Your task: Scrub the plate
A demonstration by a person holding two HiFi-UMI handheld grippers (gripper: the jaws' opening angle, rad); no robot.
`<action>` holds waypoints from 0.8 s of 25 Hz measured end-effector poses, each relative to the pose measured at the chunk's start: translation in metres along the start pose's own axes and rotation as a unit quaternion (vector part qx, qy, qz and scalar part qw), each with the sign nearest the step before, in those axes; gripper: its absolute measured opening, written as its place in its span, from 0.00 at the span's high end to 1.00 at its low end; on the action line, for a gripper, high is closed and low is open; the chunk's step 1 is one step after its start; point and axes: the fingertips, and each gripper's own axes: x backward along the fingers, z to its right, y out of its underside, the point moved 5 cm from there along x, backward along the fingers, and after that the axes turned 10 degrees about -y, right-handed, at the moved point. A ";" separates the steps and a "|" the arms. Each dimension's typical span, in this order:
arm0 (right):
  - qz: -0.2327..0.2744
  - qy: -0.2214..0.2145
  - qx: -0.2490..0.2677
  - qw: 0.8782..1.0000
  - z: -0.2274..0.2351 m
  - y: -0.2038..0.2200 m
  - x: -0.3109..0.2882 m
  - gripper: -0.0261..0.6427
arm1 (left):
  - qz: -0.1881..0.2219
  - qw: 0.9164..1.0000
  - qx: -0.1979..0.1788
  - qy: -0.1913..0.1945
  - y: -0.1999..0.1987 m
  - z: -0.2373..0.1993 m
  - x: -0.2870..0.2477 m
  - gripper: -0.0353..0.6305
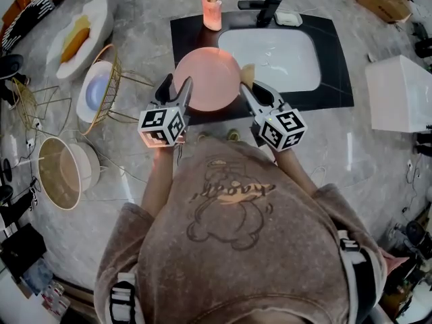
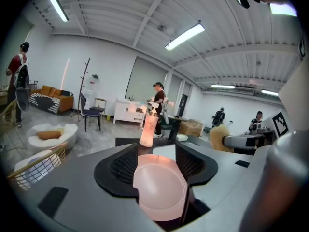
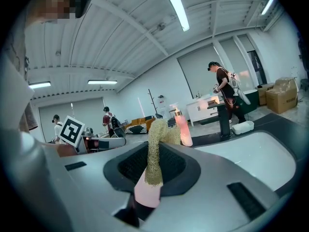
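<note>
A pink plate [image 1: 206, 78] lies over the black mat [image 1: 185, 32] just left of the sink basin [image 1: 283, 63]. My left gripper [image 1: 177, 92] is at its left rim. In the left gripper view the plate [image 2: 159, 187] fills the gap between the jaws, which stand wide apart without clearly pressing on it. My right gripper [image 1: 251, 90] is shut on a yellowish loofah sponge [image 1: 248, 74], which touches the plate's right rim. The sponge [image 3: 155, 153] stands upright between the right jaws, with a pink piece below it.
A pink soap bottle [image 1: 211, 9] and a black faucet [image 1: 266, 4] stand behind the sink. To the left are a gold wire rack [image 1: 108, 86] holding a plate, a white dish with food [image 1: 81, 36] and a bowl [image 1: 64, 173]. A white box [image 1: 398, 93] sits at the right.
</note>
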 end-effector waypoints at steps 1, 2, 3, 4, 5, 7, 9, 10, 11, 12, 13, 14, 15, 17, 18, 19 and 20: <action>0.000 -0.001 0.000 1.000 0.001 0.000 0.000 0.87 | -0.011 1.000 -0.002 -0.003 0.006 -0.002 -0.004 0.59; 0.001 -0.001 0.000 1.000 0.002 0.000 0.000 0.87 | -0.023 1.000 -0.004 -0.007 0.014 -0.005 -0.009 0.57; 0.001 -0.001 0.000 1.000 0.003 -0.001 0.000 0.87 | -0.035 0.999 -0.006 -0.011 0.021 -0.008 -0.013 0.57; 0.001 -0.002 0.000 1.000 0.003 -0.001 0.001 0.87 | -0.046 0.999 -0.007 -0.015 0.029 -0.012 -0.018 0.57; 0.002 -0.002 0.000 1.000 0.004 -0.001 0.001 0.87 | -0.056 0.998 -0.008 -0.019 0.037 -0.016 -0.023 0.57; 0.001 0.000 -0.001 1.000 0.005 0.000 0.003 0.87 | -0.075 0.997 -0.010 -0.028 0.051 -0.024 -0.034 0.57; 0.000 0.005 -0.002 1.000 0.008 0.001 0.005 0.87 | -0.089 0.995 -0.014 -0.039 0.064 -0.031 -0.046 0.57; 0.000 0.009 -0.002 1.000 0.010 0.001 0.006 0.87 | -0.096 0.994 -0.015 -0.044 0.069 -0.035 -0.051 0.57; -0.001 0.012 -0.003 1.000 0.011 0.001 0.007 0.87 | -0.103 0.993 -0.015 -0.049 0.075 -0.039 -0.057 0.57; -0.001 0.016 -0.003 1.000 0.013 0.001 0.009 0.87 | -0.111 0.992 -0.015 -0.054 0.081 -0.043 -0.062 0.57; -0.002 0.019 -0.004 1.000 0.015 0.001 0.010 0.87 | -0.120 0.991 -0.015 -0.058 0.087 -0.046 -0.067 0.57; -0.002 0.023 -0.005 1.000 0.016 0.002 0.012 0.87 | -0.128 0.990 -0.014 -0.062 0.093 -0.049 -0.071 0.57; -0.003 0.026 -0.006 1.000 0.017 0.002 0.013 0.87 | -0.136 0.988 -0.013 -0.065 0.099 -0.051 -0.074 0.57; -0.004 0.033 -0.007 0.999 0.019 0.003 0.016 0.87 | -0.149 0.986 -0.008 -0.069 0.109 -0.057 -0.080 0.58; -0.004 0.037 -0.008 0.999 0.021 0.004 0.017 0.87 | -0.155 0.985 -0.005 -0.070 0.113 -0.059 -0.083 0.58; -0.003 0.041 -0.009 0.999 0.023 0.004 0.018 0.87 | -0.161 0.984 -0.002 -0.070 0.117 -0.060 -0.086 0.58; -0.003 0.045 -0.010 0.999 0.025 0.004 0.018 0.87 | -0.166 0.984 -0.001 -0.069 0.120 -0.061 -0.089 0.59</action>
